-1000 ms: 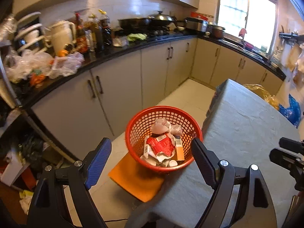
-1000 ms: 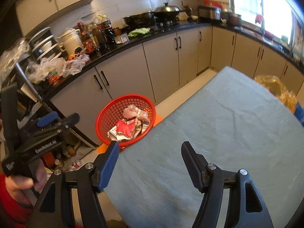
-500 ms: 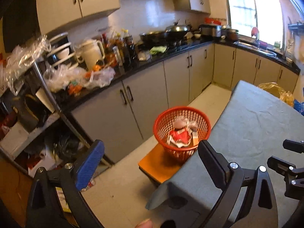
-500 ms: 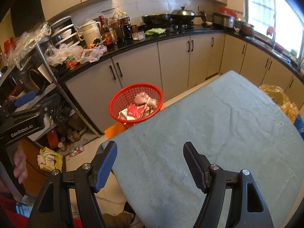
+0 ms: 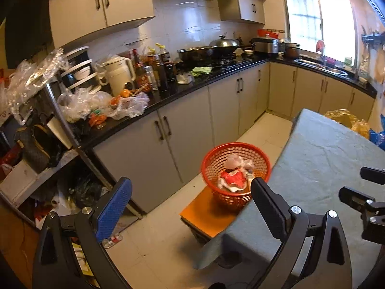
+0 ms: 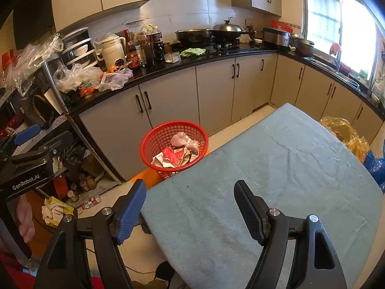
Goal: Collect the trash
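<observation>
A red mesh basket (image 5: 209, 168) (image 6: 149, 142) stands on an orange stool (image 5: 207, 214) beside the table's left edge. It holds crumpled trash (image 5: 232, 177) (image 6: 175, 154): red and white wrappers and clear plastic. My left gripper (image 5: 190, 204) is open and empty, held back from the basket over the floor and the table corner. My right gripper (image 6: 190, 209) is open and empty above the table's near edge. The left gripper's body also shows at the left of the right wrist view (image 6: 28, 168).
The table (image 6: 276, 168) is covered with a grey-green cloth. A black counter (image 5: 168, 96) with bottles, a kettle and plastic bags runs along the back. A metal rack (image 5: 43, 132) stands left. Yellow and blue bags (image 6: 346, 134) lie beyond the table's right side.
Both grippers have pulled back and up from the basket, which looks smaller and farther now. Both stay open and empty.
</observation>
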